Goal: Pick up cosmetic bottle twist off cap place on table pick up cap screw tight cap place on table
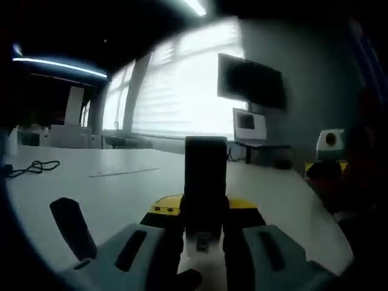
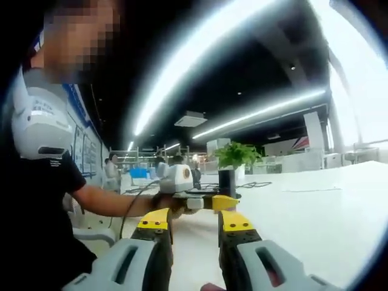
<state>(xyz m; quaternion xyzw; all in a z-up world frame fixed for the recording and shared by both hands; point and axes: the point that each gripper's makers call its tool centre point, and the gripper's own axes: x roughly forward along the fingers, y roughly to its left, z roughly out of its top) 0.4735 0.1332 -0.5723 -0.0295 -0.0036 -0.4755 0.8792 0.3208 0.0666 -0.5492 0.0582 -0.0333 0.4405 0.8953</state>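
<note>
Cosmetic bottle (image 1: 205, 182), dark and upright, is gripped between the jaws of the left gripper (image 1: 203, 233), which are clamped on its lower body while its flat top rises clear above them. It is held above the white table (image 1: 121, 182), not resting on it. Beyond the bottle a bright window with blinds (image 1: 182, 85) is seen, and to the window's right a dark screen (image 1: 251, 82) is mounted on the wall. Near the table's far left edge a black cable (image 1: 33, 167) is coiled.

From the right gripper view, the same bottle (image 2: 227, 180) is seen held over the table (image 2: 315, 218) by the left gripper (image 2: 209, 201), carried in the person's hand (image 2: 167, 203). A green plant (image 2: 237, 154) stands behind the bottle. The right gripper (image 2: 194, 227) has its yellow-tipped jaws parted, with nothing between them, well short of the bottle
</note>
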